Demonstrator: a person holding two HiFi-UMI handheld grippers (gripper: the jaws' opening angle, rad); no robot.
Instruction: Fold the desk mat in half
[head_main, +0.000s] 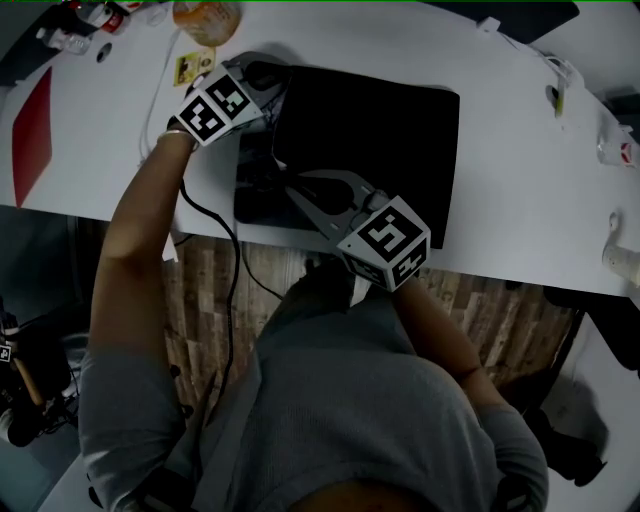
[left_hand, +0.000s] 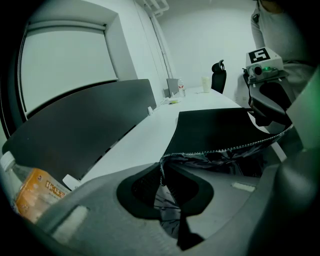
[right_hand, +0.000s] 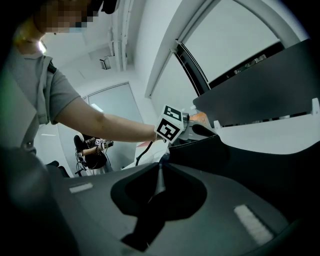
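The black desk mat (head_main: 380, 140) lies on the white table (head_main: 100, 150), and its left edge is lifted off the surface. My left gripper (head_main: 272, 100) is shut on the mat's far left corner. In the left gripper view the stitched hem and patterned underside of the mat (left_hand: 215, 130) run out from between the left gripper's (left_hand: 162, 172) pads. My right gripper (head_main: 297, 190) is shut on the near left corner. In the right gripper view the mat (right_hand: 240, 165) rises from the right gripper (right_hand: 159, 172) toward the left gripper (right_hand: 192, 130). The raised edge hangs slack between the left gripper and the right gripper (left_hand: 265, 107).
An orange packet (head_main: 205, 18) and a yellow card (head_main: 193, 68) lie at the table's far left, and a red sheet (head_main: 30, 135) lies further left. A black cable (head_main: 235, 280) hangs over the near edge. A dark partition (left_hand: 85, 120) lines the table's far side. Small items (head_main: 558, 95) sit at the right.
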